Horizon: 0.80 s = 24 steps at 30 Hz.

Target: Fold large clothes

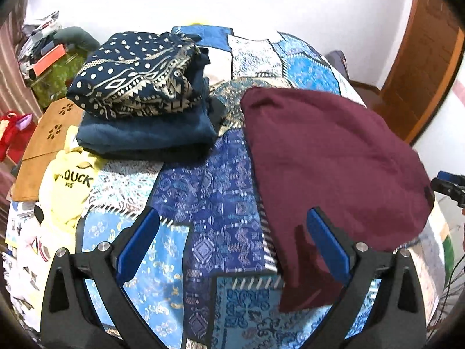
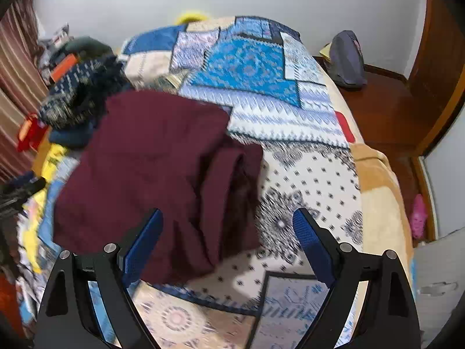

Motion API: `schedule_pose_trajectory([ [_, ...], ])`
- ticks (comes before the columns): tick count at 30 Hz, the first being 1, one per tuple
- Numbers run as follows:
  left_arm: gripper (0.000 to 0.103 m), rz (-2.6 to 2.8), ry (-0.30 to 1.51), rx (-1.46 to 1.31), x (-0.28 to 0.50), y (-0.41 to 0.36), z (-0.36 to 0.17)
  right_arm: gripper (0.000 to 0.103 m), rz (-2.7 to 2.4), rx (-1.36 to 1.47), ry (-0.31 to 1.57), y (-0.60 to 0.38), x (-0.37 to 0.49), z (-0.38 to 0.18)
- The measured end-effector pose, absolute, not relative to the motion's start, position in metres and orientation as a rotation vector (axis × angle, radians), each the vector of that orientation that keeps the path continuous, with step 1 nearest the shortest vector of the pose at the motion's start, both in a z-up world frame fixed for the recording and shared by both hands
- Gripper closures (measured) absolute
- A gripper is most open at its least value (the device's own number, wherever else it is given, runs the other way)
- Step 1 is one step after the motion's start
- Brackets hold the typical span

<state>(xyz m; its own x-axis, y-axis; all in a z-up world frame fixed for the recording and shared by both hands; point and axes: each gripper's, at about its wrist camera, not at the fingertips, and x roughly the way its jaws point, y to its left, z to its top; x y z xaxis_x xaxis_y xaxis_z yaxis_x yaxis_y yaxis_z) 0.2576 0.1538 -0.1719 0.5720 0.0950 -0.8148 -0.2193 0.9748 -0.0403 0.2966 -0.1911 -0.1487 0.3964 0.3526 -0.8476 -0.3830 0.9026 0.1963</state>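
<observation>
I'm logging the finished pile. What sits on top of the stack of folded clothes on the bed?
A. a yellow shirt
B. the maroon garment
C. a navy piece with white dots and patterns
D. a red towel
C: the navy patterned piece lies on the plain blue folded garment; the maroon garment lies apart on the bedspread.

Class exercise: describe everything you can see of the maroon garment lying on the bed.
The maroon garment is one plain dark wine-red piece, seemingly soft knit, with no print showing. It lies folded and fairly flat on the patchwork bedspread, right of the stack of folded clothes and apart from it. The right wrist view shows layered folds along its right edge. Both the left gripper and right gripper are open, gripping nothing.
</observation>
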Motion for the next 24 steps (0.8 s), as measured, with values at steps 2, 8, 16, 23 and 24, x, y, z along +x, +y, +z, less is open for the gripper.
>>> schedule_pose_trajectory([
  [2,0.001,0.173,0.943,-0.163,0.263,0.155,-0.171,0.013,0.495,0.011,1.061,-0.189,0.301,-0.147],
  [8,0.001,0.077,1.015,-0.279,0.285,0.156,-0.196,0.013,0.538,0.094,1.162,-0.177,0.329,-0.179],
  [16,0.001,-0.114,1.11,-0.593,0.311,0.169,-0.24,0.001,0.649,0.255,1.335,-0.19,0.365,-0.243],
  [23,0.001,-0.214,1.159,-0.739,0.335,0.168,-0.264,0.0,0.786,0.383,1.449,-0.181,0.388,-0.269],
  [24,0.001,-0.226,1.167,-0.756,0.338,0.167,-0.268,0.0,0.801,0.399,1.461,-0.179,0.39,-0.271],
])
